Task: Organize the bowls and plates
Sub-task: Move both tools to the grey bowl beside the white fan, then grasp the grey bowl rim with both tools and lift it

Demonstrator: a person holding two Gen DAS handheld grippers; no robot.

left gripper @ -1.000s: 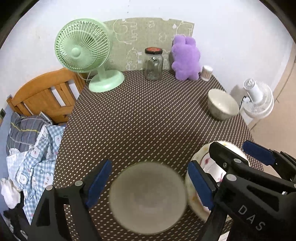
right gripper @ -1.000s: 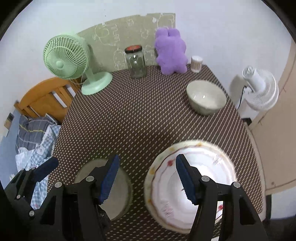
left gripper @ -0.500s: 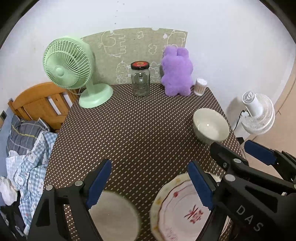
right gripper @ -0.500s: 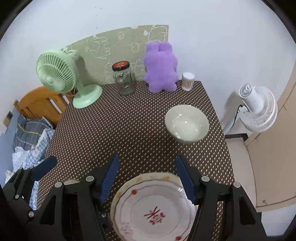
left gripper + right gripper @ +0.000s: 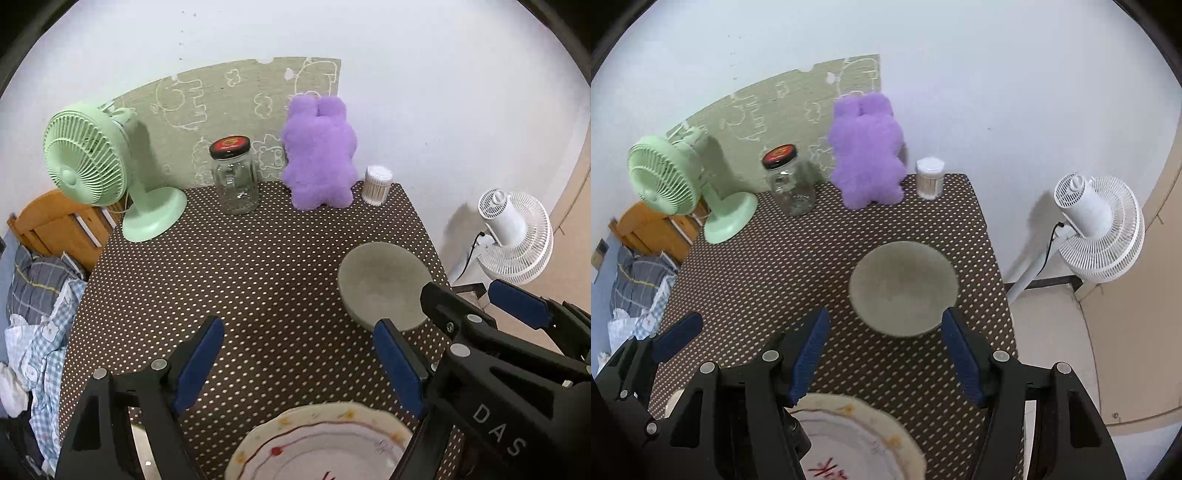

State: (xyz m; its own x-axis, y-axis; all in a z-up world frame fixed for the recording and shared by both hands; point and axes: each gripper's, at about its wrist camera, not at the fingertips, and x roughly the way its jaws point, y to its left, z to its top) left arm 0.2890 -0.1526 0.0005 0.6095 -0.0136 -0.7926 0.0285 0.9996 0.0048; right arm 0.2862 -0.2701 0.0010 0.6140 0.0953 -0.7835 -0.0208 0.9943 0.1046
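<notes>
Your table [image 5: 746, 273], dotted brown cloth, fills mid-frame. Green fan [image 5: 665, 181] upper left, purple plush [image 5: 866, 155] top centre w/ jar [image 5: 788, 181] beside it. Plate [image 5: 857, 439] at bottom edge, bowl [image 5: 903, 288] centre. Right gripper [image 5: 884, 354] and left gripper [image 5: 297, 365]: jaws apart, both empty; nothing between you and the bowl.
</notes>
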